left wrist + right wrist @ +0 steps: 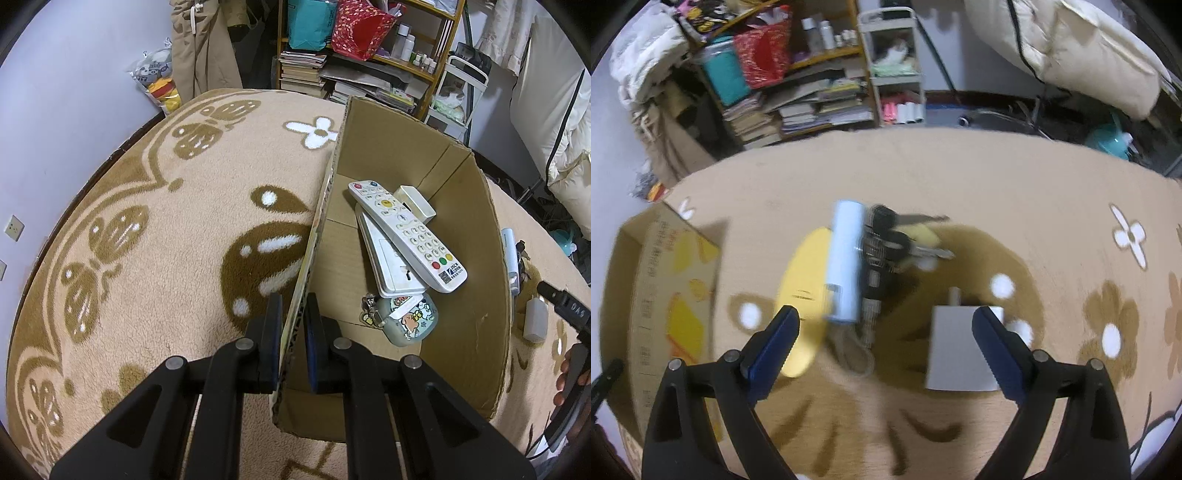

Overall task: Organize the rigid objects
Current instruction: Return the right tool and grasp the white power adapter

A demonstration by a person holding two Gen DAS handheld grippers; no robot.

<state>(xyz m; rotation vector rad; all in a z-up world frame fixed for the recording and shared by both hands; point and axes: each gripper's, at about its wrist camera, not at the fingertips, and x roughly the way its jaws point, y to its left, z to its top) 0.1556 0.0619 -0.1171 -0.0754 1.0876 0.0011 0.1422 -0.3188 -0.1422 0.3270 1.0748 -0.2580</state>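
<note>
My left gripper (293,299) is shut on the left wall of an open cardboard box (472,229) standing on the rug. Inside the box lie a white remote (406,236), a flat white device (384,258) under it, a small white case (415,201) and a sticker-covered earbud case (408,319). My right gripper (885,313) hangs open over the rug with nothing between its pads. Below it lie a light blue tube (846,262), a bunch of keys (886,243), a yellow oval piece (805,280) and a white charger plug (956,350); the plug sits by the right fingertip.
The box (657,280) stands left of the loose items. A person's hand (570,369) shows at the right edge. A cluttered bookshelf (369,66) and a white cart (894,62) stand beyond the rug's far edge. Pale bedding (1071,48) lies at the back right.
</note>
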